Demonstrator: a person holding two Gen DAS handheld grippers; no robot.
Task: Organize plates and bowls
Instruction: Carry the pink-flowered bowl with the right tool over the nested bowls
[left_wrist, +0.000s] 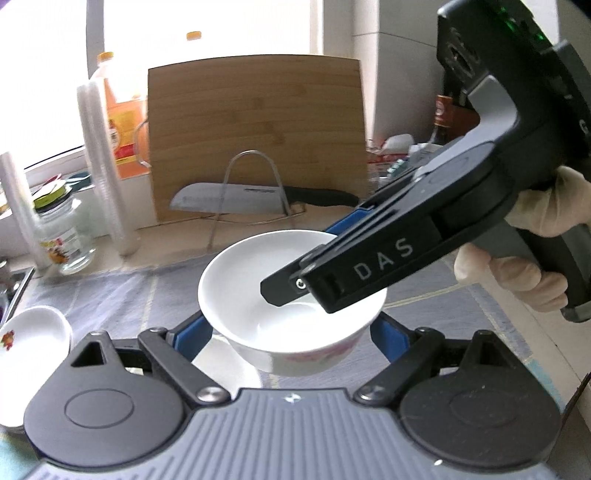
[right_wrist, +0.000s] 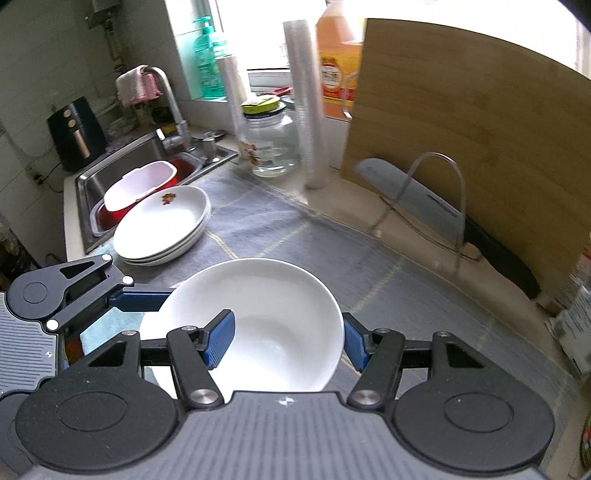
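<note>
A white bowl with a red pattern on its outer wall sits between the blue pads of my left gripper, which close on its sides. My right gripper straddles the bowl's rim, one blue pad inside and one outside; it also shows in the left wrist view reaching in from the right. A stack of white plates stands to the left by the sink; in the left wrist view it sits at the lower left.
A grey mat covers the counter. A bamboo cutting board and a knife in a wire rack stand behind. A glass jar, cup stacks and an orange bottle line the window. The sink holds a red basin.
</note>
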